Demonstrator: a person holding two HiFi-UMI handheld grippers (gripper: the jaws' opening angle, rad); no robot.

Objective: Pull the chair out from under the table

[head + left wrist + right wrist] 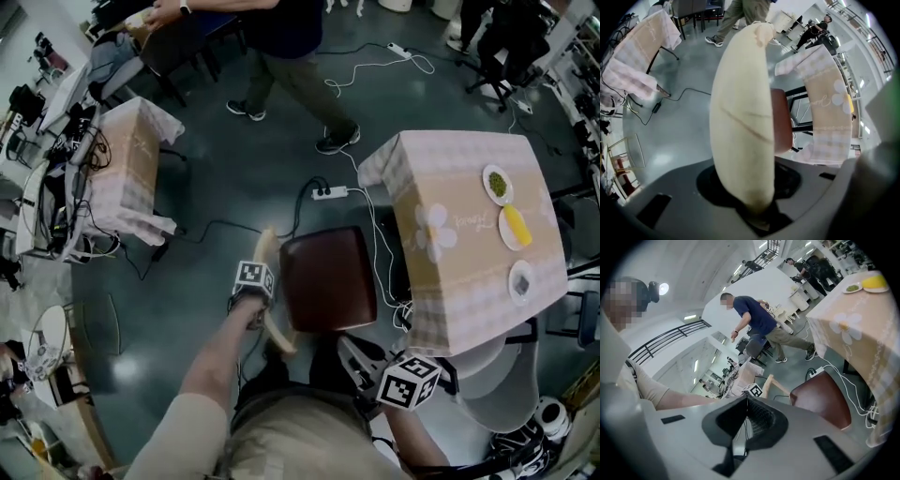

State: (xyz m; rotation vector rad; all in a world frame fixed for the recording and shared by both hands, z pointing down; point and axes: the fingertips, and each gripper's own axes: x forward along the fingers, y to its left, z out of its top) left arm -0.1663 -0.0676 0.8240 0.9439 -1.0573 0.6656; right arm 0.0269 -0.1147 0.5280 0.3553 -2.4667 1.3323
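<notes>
Side table (131, 159): draped in a pale cloth, seen at far left, well apart from the chair.
Left gripper (265, 317): clamped on the backrest (740, 117); the pale wooden rail is held between its jaws.
Power strip (330, 192): laid on the floor, just beyond the chair.
Chair (328, 278): its brown seat is seen just beside the table's left edge, almost wholly clear of the cloth.
Right gripper (744, 401): held low near the seat's near corner; its jaws are brought together, and nothing is held.
Table (469, 272): covered with a checked cloth.
Plates (498, 184): three are set along the table's right side.
</notes>
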